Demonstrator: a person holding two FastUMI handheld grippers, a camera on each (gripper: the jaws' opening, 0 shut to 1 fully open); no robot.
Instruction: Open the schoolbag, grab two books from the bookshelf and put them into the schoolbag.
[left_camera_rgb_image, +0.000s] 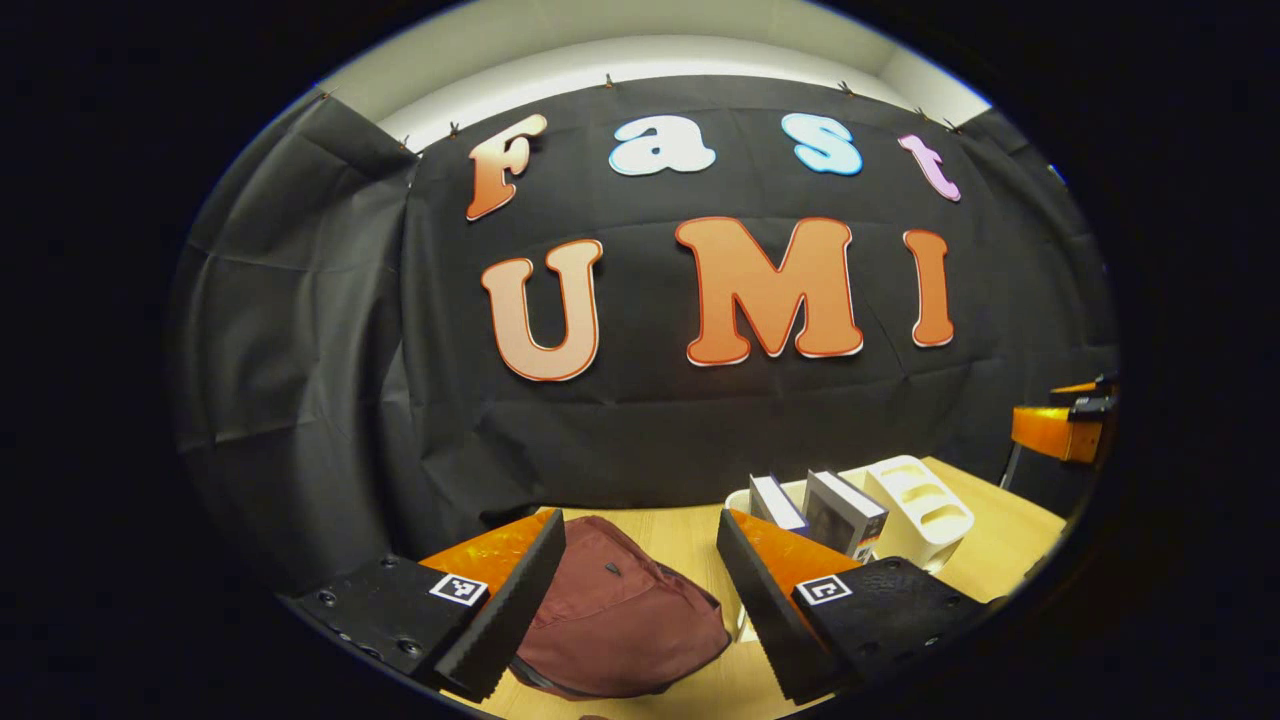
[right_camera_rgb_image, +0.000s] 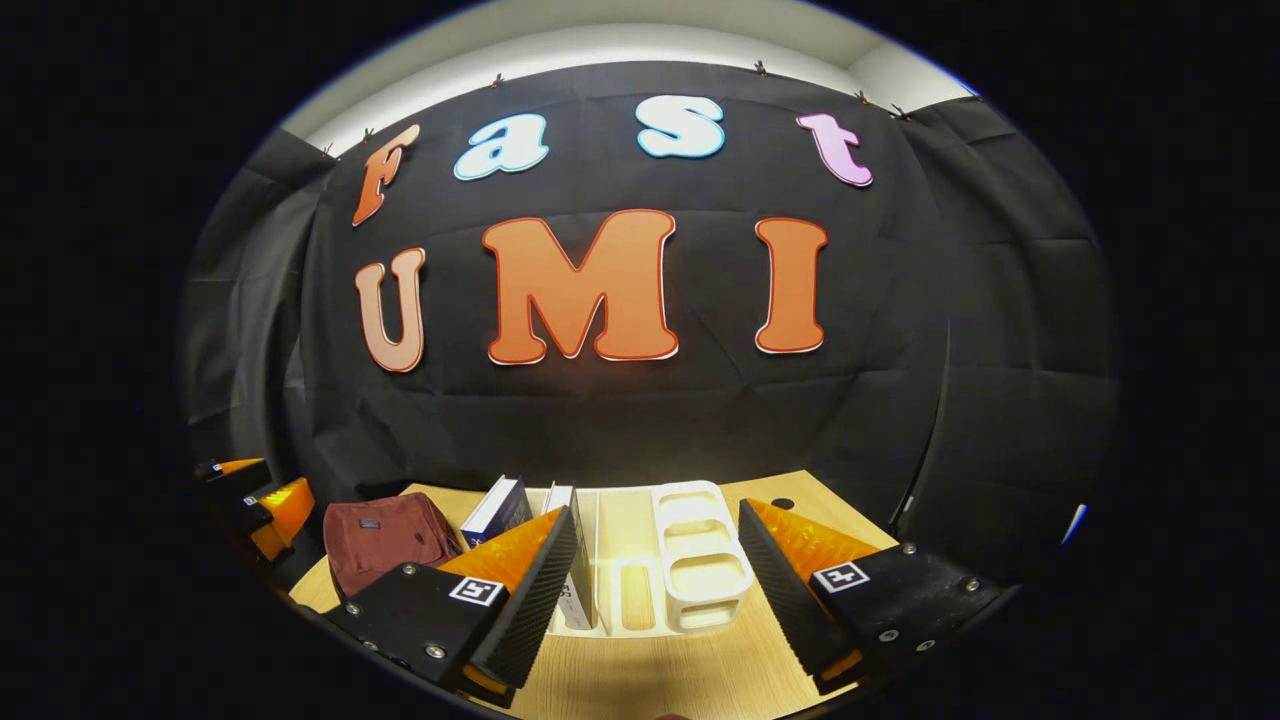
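In the left gripper view, the left gripper (left_camera_rgb_image: 640, 600) hangs above the near part of a light wooden table (left_camera_rgb_image: 1000, 520), its jaws spread wide with nothing between them. Seen through the gap between the fingers, a maroon schoolbag (left_camera_rgb_image: 620, 610) lies flat on the table near its left edge; whether its zip is open cannot be told from here. Just beside the bag, toward the table's middle, stands a cream-white plastic bookshelf (left_camera_rgb_image: 920, 505) with slotted dividers. Two books lean in it, a white-spined book (left_camera_rgb_image: 775, 500) and, next to it, a grey-covered book (left_camera_rgb_image: 845, 515); both are tilted rather than upright. At the far right of this view, off the table's right edge, the other gripper (left_camera_rgb_image: 1065, 425) shows in part.

In the right gripper view, the right gripper (right_camera_rgb_image: 655, 590) hovers over the near edge of the table (right_camera_rgb_image: 650, 680), jaws also spread apart and holding nothing. The bookshelf (right_camera_rgb_image: 700, 560) sits straight ahead between the fingers, near the table's middle. A blue-and-white book (right_camera_rgb_image: 497, 510) leans in its left end, and a second book (right_camera_rgb_image: 560, 498) stands beside it, partly hidden by the left finger. The schoolbag (right_camera_rgb_image: 385, 540) lies by the table's left edge, just beside the shelf. Beyond the bag, at the left edge, the left gripper (right_camera_rgb_image: 265, 500) shows in part, with its jaw state unclear here.
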